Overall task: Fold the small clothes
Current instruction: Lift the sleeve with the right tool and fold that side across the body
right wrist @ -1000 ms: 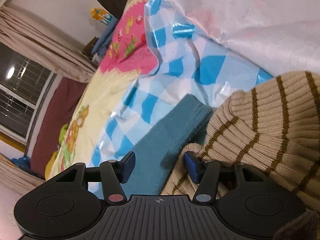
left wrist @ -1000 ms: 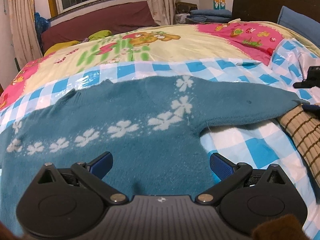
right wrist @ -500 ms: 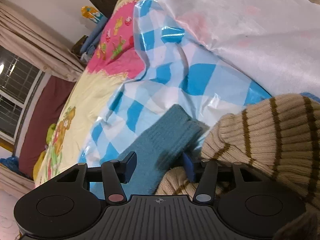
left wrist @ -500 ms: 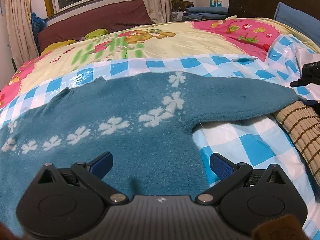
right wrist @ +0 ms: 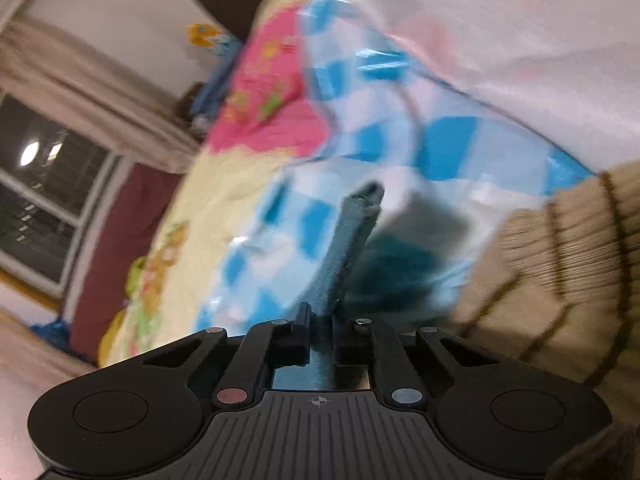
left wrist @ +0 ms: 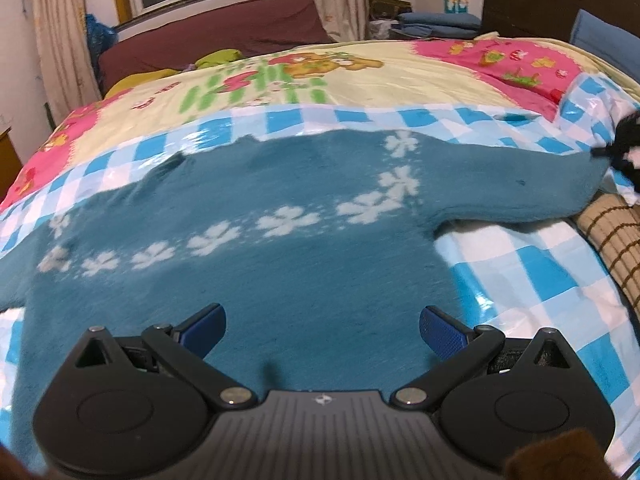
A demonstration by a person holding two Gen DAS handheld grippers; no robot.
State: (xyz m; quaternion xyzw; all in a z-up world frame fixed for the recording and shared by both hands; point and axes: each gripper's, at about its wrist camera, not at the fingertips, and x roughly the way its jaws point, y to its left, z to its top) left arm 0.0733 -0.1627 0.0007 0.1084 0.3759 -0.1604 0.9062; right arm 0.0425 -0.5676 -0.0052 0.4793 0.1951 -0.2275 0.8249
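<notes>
Bed (left wrist: pixel 360 92) is covered by a cartoon quilt, with a blue-checked plastic sheet (left wrist: pixel 520 264) laid over the near part. A teal sweater (left wrist: pixel 280 264) with white flower print is spread flat on the sheet, one sleeve stretched out to the right. A beige striped knit (left wrist: pixel 616 232) is seen just beside that sleeve end. Left claw (left wrist: pixel 322 330) is held wide open above the sweater body — nothing between its blue pads. Right claw (right wrist: pixel 320 336) has just been closing and is clamped on the sleeve cuff (right wrist: pixel 356 220), which is lifted off the sheet; right-wrist view is blurred.
</notes>
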